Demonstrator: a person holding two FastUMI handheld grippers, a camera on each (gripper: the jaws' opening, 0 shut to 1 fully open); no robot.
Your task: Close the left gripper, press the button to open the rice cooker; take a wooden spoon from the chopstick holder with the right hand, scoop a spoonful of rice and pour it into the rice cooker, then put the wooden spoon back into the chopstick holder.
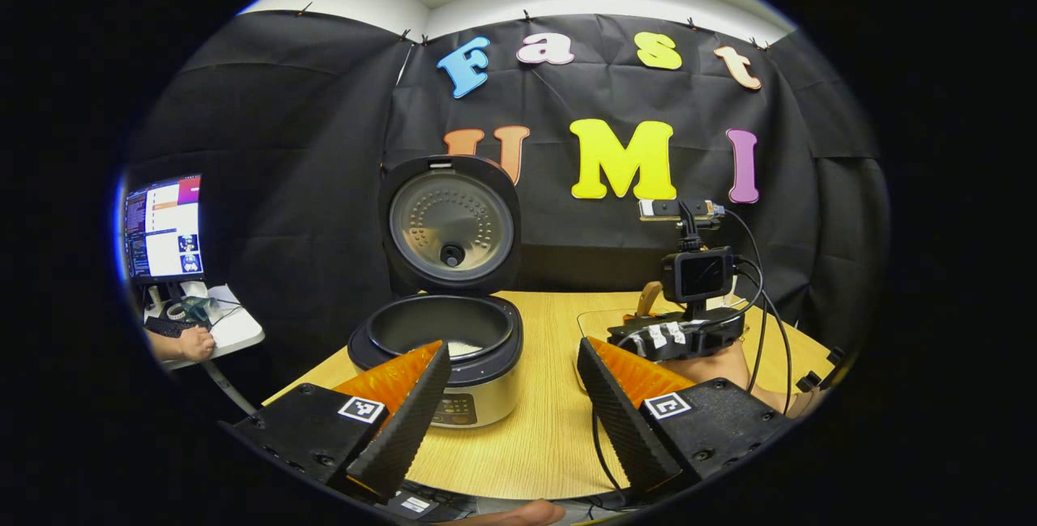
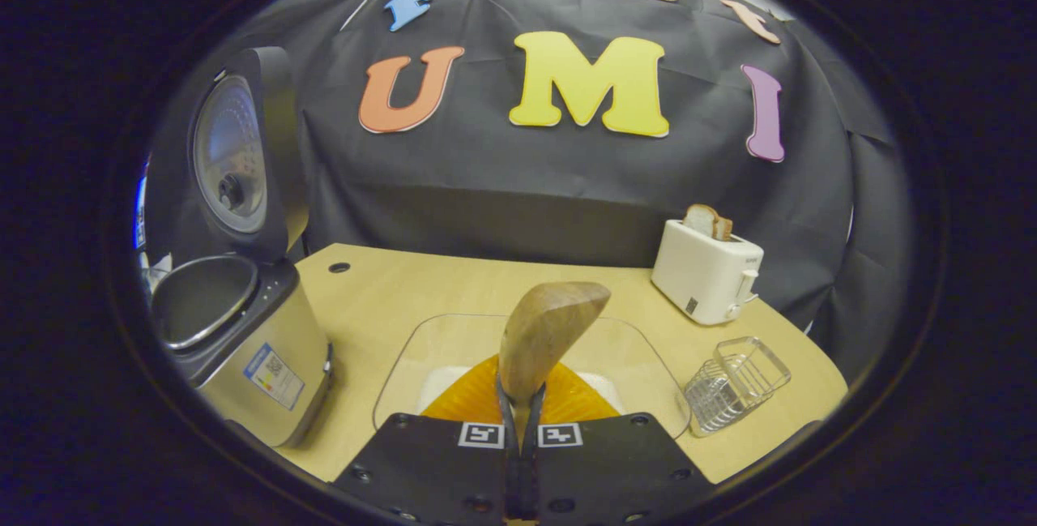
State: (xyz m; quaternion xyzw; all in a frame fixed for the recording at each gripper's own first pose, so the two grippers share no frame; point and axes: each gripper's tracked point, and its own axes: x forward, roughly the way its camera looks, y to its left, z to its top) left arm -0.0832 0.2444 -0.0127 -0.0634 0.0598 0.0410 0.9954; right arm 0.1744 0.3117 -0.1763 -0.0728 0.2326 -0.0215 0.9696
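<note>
Right gripper (image 2: 518,421): jaws closed on the handle of the wooden spoon (image 2: 544,335), both fingers pressing it. The spoon stands up from the fingers with its bowl tilted to the right. Whether it carries rice cannot be told.

Directly below and beyond the spoon lies a clear glass dish (image 2: 640,356) with white rice (image 2: 437,384) in it. To the right of the dish, near the table's edge, stands the clear holder (image 2: 733,384). Behind the holder is a white toaster (image 2: 705,271) with a slice of bread (image 2: 708,222) in its slot.

Left gripper (image 1: 514,396): jaws open wide, nothing between them, held above the near edge of the wooden table (image 1: 543,429).

Just beyond the left finger is the rice cooker (image 1: 441,348), lid (image 1: 451,222) upright and fully open. A small patch of white rice shows in the inner pot (image 1: 437,323). In the right gripper view the cooker sits at the left, apart from the dish.

In the left gripper view the right gripper (image 1: 676,335) is over the dish, at the right of the cooker, with a hand (image 1: 717,368) under it.

A monitor (image 1: 164,228) stands at the far left.
</note>
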